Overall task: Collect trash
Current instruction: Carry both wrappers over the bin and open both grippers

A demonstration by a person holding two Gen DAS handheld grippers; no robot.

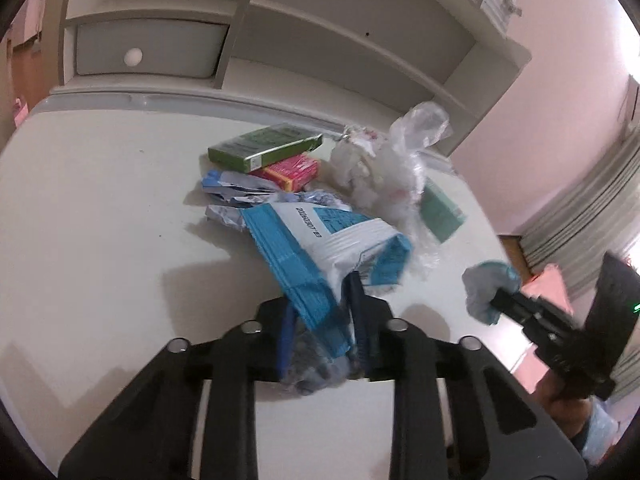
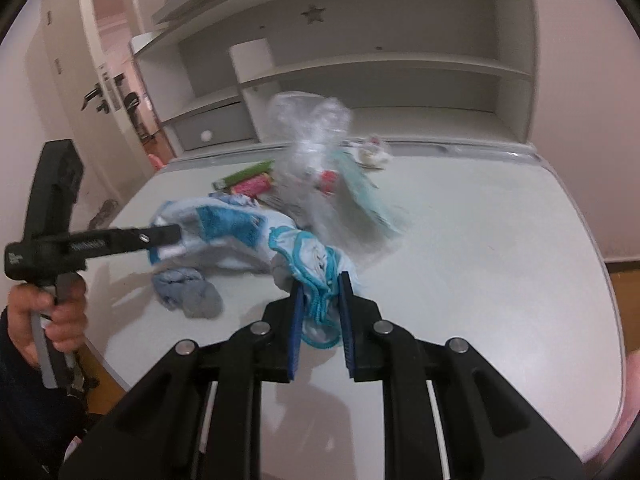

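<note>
One blue-and-white pouch (image 1: 320, 248) clamped in left tongs (image 1: 324, 316), lifted over white desk (image 1: 100, 200). One crumpled white wrapper with teal trim (image 2: 316, 268) pinched between right tongs (image 2: 320, 304). Beyond left tongs: one green box (image 1: 264, 146), one pink box (image 1: 292, 170), one clear plastic bag (image 1: 404, 152). Beside right tongs: one grey wad (image 2: 188, 292).
</note>
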